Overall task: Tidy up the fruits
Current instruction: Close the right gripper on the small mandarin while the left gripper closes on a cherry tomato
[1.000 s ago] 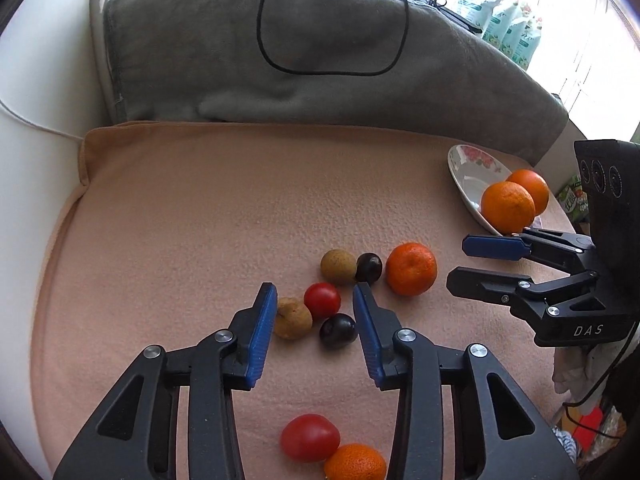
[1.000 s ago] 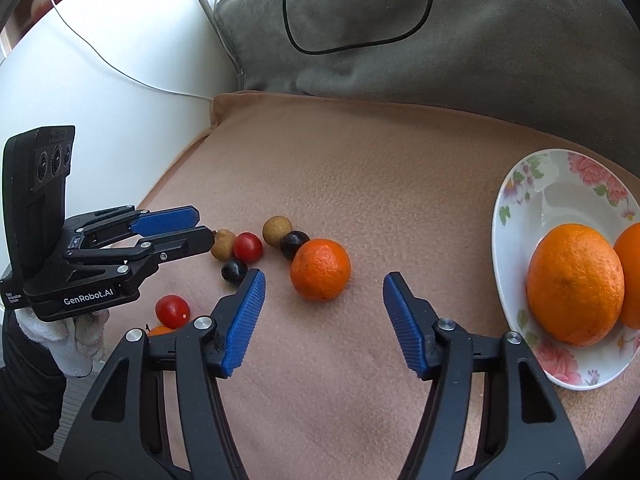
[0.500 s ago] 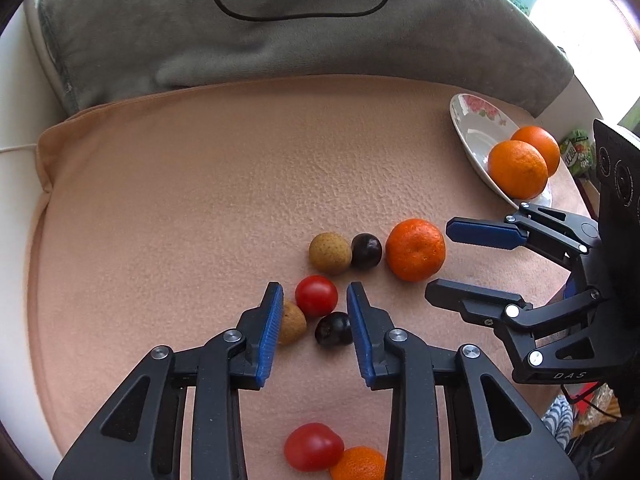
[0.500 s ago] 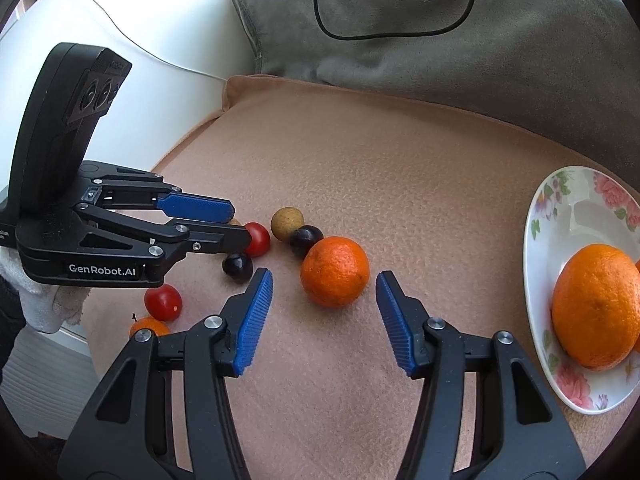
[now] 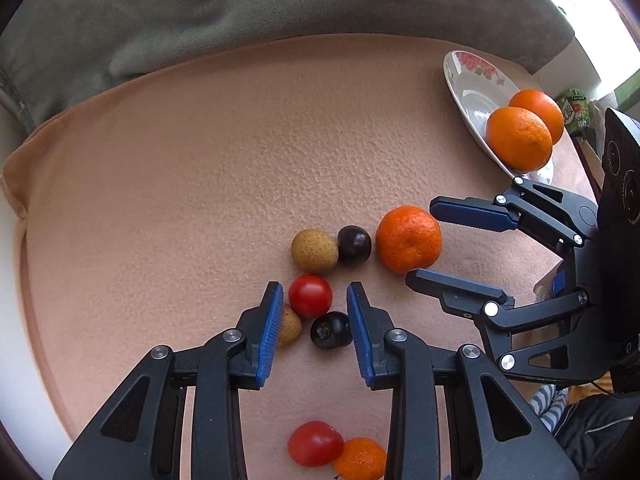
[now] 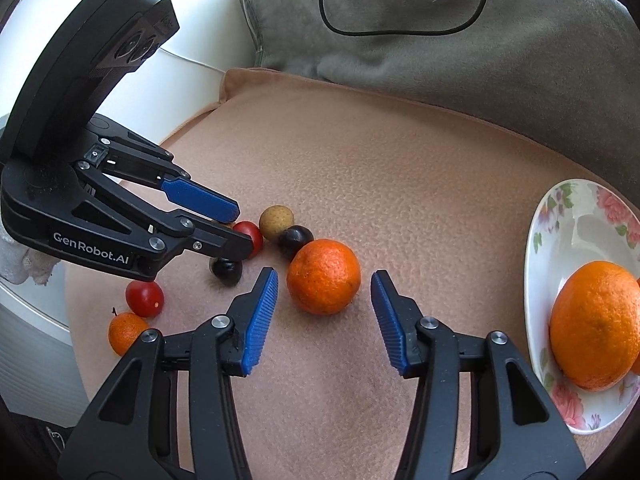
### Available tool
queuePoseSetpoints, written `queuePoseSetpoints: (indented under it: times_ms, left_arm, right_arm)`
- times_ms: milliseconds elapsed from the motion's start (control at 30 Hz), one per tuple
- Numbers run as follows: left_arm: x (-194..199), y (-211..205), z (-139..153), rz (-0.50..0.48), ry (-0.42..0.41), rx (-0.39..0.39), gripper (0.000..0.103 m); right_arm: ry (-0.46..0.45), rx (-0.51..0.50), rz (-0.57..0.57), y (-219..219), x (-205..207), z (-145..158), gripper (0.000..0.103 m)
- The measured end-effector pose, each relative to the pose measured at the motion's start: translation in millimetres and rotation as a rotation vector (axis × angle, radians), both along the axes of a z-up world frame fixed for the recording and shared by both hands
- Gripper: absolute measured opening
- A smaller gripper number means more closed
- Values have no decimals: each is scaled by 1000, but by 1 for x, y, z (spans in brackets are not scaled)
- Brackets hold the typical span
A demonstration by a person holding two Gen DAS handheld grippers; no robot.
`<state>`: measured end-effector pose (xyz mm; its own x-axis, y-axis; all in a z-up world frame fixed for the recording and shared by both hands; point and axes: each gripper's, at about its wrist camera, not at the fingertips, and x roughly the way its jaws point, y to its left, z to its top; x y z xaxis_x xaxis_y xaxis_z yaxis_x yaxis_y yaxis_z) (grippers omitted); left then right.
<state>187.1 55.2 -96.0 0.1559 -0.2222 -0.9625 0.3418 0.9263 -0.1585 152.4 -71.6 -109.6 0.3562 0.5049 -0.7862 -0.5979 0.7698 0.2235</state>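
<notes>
— Done so far? 
— Two oranges [image 6: 596, 328] on the plate [image 6: 560, 216]. 
— Left over? 
— Mandarin [image 6: 323, 276], cherry tomato [image 5: 310, 295] and other small fruits loose on the peach blanket [image 5: 200, 160]. 
— Tongs? 
— Right tongs [image 6: 324, 304] closing around mandarin, not touching. Left tongs [image 5: 312, 308] narrow, flanking tomato, gripping nothing.

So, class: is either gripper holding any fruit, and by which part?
Nothing is held. The right gripper is closing around the orange; the left gripper hovers open over small fruits.
</notes>
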Motion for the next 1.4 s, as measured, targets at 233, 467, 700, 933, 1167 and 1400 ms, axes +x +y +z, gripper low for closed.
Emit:
queuePoseSetpoints:
  times_ms: [233,467,700,933,1167,1400]
  left_arm:
    - [11,-5,-2,-23,13,97,32]
    - [12,-5,-4,-42,36,84,32]
    - [26,-21,-10,-68,41,78,31]
    - [21,-28,-16,-40,17,83,22]
    - [18,-25,-14,-19,-19,82,22]
    - [9,-16,-11,19,-46,35,22]
  right_arm:
    - [20,27,-7,-6,2,-1,44]
    - [26,36,0,-5,3,-2,44]
    - [48,64,-3,-7,2,0,44]
    - [66,69,6,-4,4,-2,44]
    - [62,72,-4,-4,2,-2,41]
    - [46,86,-33,-14,-2,7,40]
